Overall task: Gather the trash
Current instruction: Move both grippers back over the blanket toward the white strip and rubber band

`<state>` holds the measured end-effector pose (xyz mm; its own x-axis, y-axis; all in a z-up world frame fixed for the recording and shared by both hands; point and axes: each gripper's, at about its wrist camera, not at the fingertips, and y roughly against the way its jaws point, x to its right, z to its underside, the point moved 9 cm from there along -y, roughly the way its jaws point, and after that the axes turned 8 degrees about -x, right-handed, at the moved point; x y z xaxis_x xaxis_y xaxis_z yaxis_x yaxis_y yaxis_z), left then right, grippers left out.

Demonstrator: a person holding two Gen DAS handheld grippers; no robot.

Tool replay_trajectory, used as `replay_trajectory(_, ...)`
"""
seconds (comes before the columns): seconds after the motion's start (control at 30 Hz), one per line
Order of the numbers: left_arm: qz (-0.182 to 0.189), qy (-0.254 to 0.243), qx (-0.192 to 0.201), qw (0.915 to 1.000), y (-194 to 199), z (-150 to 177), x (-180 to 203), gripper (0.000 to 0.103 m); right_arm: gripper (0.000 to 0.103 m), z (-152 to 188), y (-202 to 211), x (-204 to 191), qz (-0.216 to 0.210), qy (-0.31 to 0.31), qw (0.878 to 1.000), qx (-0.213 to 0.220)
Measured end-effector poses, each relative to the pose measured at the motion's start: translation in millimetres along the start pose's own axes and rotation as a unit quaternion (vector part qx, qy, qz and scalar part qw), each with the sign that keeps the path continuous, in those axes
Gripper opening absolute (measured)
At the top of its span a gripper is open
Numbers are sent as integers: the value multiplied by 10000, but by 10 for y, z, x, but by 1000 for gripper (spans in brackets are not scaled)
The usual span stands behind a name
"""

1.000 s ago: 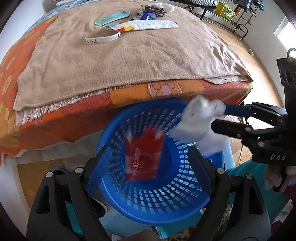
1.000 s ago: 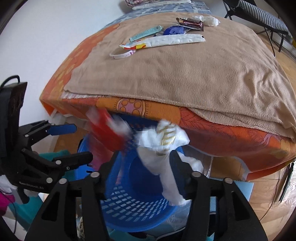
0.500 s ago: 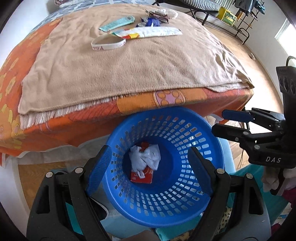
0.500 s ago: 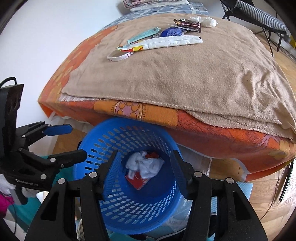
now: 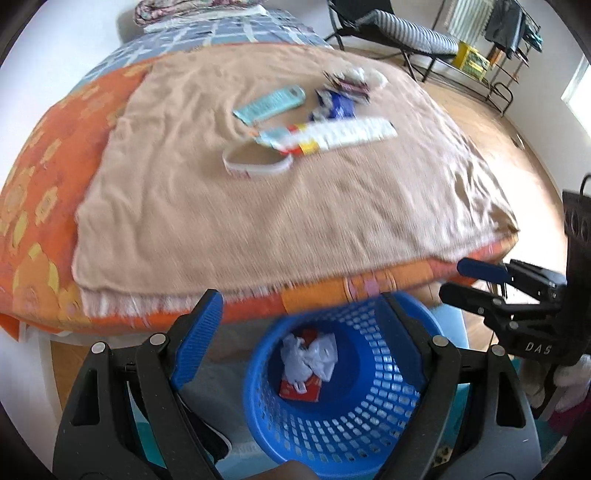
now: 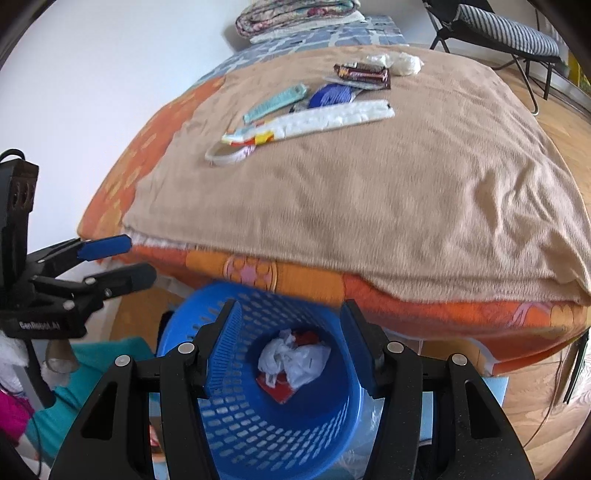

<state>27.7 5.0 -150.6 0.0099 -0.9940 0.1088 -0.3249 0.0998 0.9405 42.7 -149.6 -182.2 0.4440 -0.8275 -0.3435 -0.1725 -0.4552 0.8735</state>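
Basket [image 6: 258, 435]: blue plastic, perforated. Inside it, crumpled white plastic [image 6: 291, 360] over a red packet [image 6: 277, 387].

Blanket [image 6: 369, 192] above the basket: plain tan. Bedcover [image 5: 33, 192] under the blanket: orange with yellow flower shapes; blue-and-white checks at the far end.

On the blanket: pale teal strip [image 6: 275, 101], blue wrapper [image 6: 330, 94], dark brown bar wrapper [image 6: 364, 74], long white wrapper [image 6: 332, 116] with a red-and-yellow end, white band [image 6: 229, 153], white wad [image 6: 404, 62].

Left hand-held gripper [image 5: 299, 332], right hand-held gripper [image 6: 291, 349]: black frames, blue pads.

Chair cushion [image 6: 509, 33] beyond the blanket: dark and white stripes.
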Motion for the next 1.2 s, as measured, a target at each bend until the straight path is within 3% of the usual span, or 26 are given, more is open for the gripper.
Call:
replay_trajectory(0.17, -248, -132, 142, 9995, 36, -330, -120, 87, 55, -317, 23, 52, -11, -151, 9998, 130)
replay_trajectory(0.43, -58, 383, 70, 9992, -124, -710, -474, 86, 55, -799, -40, 171, -177, -571, 9979, 240)
replay_trajectory(0.77, -32, 370, -18, 9993, -350, -991, -569, 86, 55, -1476, -305, 410, -290, -1497, 9878, 323)
replay_trajectory(0.93, -62, 216, -91, 9997, -447, -1030, -515, 86, 55, -1710, -458, 411, -84, -1705, 9846, 367)
replay_trajectory(1.2, -37, 234, -83, 9997, -459, -1059, -545, 86, 55, -1863, -702, 469, 744, -2086, 9745, 350)
